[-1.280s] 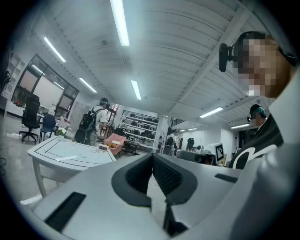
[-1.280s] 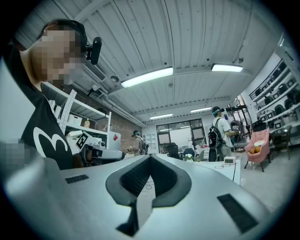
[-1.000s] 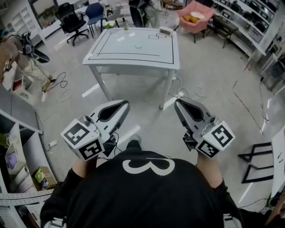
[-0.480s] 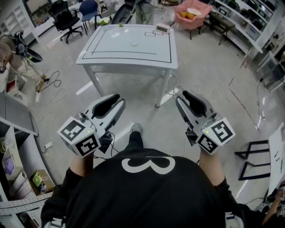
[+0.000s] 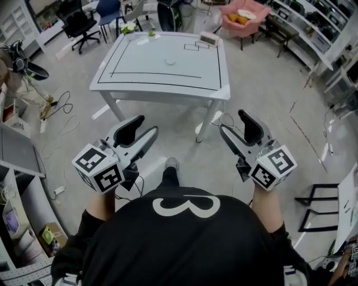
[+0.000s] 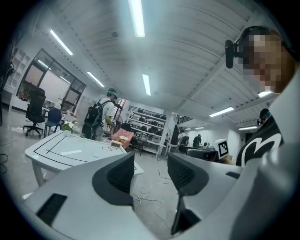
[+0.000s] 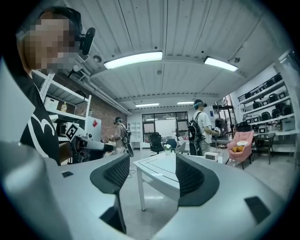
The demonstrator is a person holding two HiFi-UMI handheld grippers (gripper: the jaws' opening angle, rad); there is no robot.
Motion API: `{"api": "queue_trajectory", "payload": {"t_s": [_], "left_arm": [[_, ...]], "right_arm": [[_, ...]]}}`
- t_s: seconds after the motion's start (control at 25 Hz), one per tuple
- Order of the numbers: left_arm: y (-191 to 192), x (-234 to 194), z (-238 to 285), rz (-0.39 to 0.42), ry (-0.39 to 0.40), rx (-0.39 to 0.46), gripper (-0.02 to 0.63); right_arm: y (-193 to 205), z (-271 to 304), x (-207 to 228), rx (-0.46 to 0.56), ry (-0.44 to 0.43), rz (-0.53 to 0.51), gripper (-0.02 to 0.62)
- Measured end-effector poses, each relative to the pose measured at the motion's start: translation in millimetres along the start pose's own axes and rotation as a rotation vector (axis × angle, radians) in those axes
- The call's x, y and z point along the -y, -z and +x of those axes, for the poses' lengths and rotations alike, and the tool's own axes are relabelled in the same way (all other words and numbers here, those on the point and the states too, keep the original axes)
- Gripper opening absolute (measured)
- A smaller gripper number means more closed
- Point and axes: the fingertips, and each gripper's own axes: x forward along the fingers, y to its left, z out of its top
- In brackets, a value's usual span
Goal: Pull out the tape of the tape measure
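Two grippers, one white table [image 5: 168, 84], one small round pale object [image 5: 170, 61] on the table inside its black outline; too small to confirm as the tape measure, no tape visible; one small box [image 5: 208, 38] at the table's far right corner; one pink armchair [image 5: 243, 14] beyond that corner; two office chairs, black [image 5: 78, 23] and blue [image 5: 109, 8], beyond the table's far left side; one person with a backpack [image 7: 202, 126] stood at the table's far edge; left gripper [image 5: 146, 125] was short of the table's near left side, well apart from it, its jaws wide apart after just opening, nothing between the pads, touching nothing; right gripper [image 5: 232, 122] was short of the table's near right corner, also wide apart after just opening, empty, only the distant table seen through the gap; both pointed towards the table.
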Motion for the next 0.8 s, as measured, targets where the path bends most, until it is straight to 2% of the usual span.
{"api": "queue_trajectory", "payload": {"t_s": [0.24, 0.52, 0.8], "left_arm": [[-10, -81, 64, -0.045, 0.014, -0.039, 0.244], [-18, -181, 142, -0.086, 0.034, -0.107, 0.247], [-11, -264, 197, -0.094, 0.017, -0.146, 0.247]], "right_arm": [[11, 74, 62, -0.048, 0.025, 0.034, 0.314], [25, 175, 136, -0.101, 0.037, 0.109, 0.34], [61, 259, 182, -0.213, 0.035, 0.127, 0.351]]}}
